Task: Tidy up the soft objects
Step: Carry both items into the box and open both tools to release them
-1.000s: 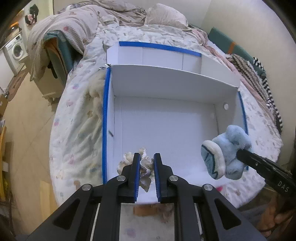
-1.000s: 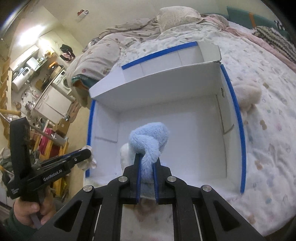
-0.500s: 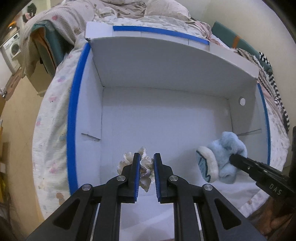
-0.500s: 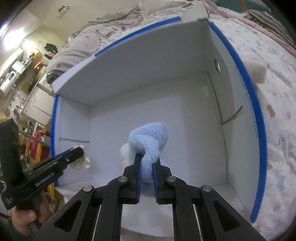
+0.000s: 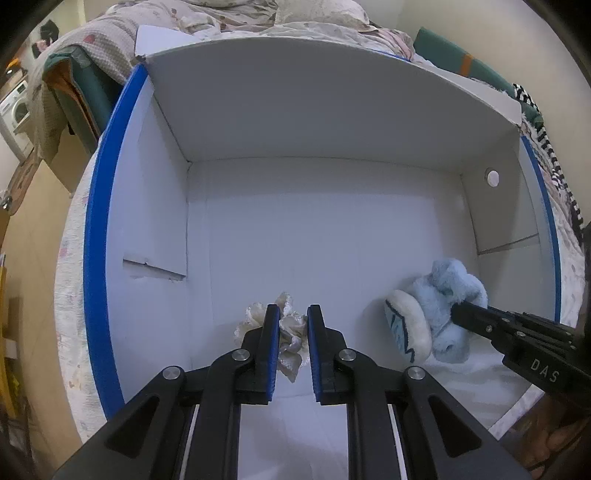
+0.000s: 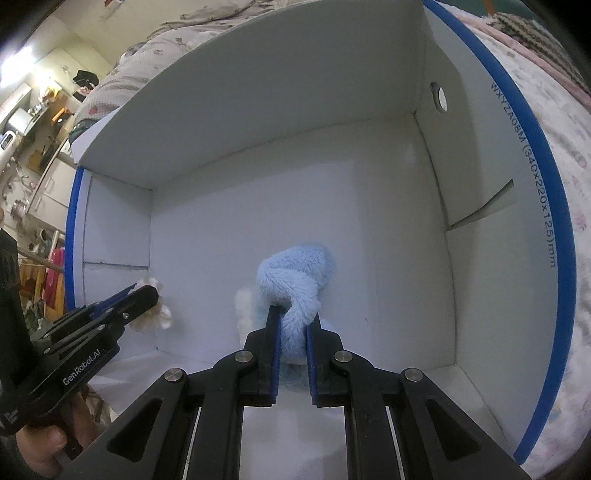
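A white cardboard box (image 5: 325, 110) (image 6: 480, 155) with blue tape on its rims stands open on the bed. My left gripper (image 5: 290, 314) is shut on a crumpled cream fabric flower (image 5: 290, 328), low inside the box near its left side; the right wrist view shows that flower (image 6: 155, 317) behind the left fingers. My right gripper (image 6: 293, 314) is shut on a fluffy light-blue plush toy (image 6: 295, 273), also down inside the box. From the left wrist view the blue plush (image 5: 439, 302), with its white sole, hangs at the right near the box floor.
The bed (image 5: 70, 369) under the box has a pale patterned cover, with rumpled bedding and a pillow (image 5: 317, 14) behind. A washing machine (image 5: 14, 118) stands at the far left. A hand (image 6: 37, 450) holds the left gripper's handle. Striped fabric (image 5: 543, 140) lies right of the box.
Both grippers sank with their loads from above the box rim down into it. The box walls now fill both views and the bed has largely dropped out of sight.
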{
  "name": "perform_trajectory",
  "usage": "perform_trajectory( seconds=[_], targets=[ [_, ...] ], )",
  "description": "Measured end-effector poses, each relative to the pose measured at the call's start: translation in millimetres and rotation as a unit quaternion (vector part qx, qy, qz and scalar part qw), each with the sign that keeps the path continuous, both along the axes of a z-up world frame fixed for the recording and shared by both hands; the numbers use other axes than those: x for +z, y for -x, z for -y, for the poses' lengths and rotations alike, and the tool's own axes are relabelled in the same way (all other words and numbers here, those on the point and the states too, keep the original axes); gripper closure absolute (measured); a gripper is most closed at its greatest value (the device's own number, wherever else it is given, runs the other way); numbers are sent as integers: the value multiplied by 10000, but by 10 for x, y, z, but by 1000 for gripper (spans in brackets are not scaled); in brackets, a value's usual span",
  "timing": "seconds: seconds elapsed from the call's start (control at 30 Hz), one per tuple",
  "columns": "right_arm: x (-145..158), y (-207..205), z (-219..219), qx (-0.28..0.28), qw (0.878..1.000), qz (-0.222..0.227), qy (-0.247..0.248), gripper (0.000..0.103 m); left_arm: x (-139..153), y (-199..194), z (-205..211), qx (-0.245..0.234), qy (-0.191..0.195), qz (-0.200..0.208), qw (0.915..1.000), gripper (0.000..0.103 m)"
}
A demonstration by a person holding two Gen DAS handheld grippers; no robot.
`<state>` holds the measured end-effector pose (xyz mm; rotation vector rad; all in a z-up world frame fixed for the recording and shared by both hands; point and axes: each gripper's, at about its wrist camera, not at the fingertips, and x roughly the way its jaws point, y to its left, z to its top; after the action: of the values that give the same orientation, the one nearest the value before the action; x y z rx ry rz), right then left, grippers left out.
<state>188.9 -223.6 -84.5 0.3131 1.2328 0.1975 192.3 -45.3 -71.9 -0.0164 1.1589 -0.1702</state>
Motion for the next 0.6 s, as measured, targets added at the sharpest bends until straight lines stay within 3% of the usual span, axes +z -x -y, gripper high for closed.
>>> perform_trajectory(
  seconds=[0.27,0.47,0.53,0.57,0.6],
  targets=[
    [-52,-33,-78,3,9998,-28,203,89,69,37,21,-43,-88,218,9997,90],
    [10,-40,-149,85,9990,155,407,80,90,48,39,-94,-128,192,9997,84],
    [38,-43,-169,104,9987,234,432,74,106,55,34,-80,-135,202,9997,78],
    [52,-41,-178,105,9986,271,434,66,118,61,32,-63,-123,208,9997,77],
    [69,-41,-185,91,9985,313,431,47,135,65,26,-45,-103,238,9997,71]
  ],
)
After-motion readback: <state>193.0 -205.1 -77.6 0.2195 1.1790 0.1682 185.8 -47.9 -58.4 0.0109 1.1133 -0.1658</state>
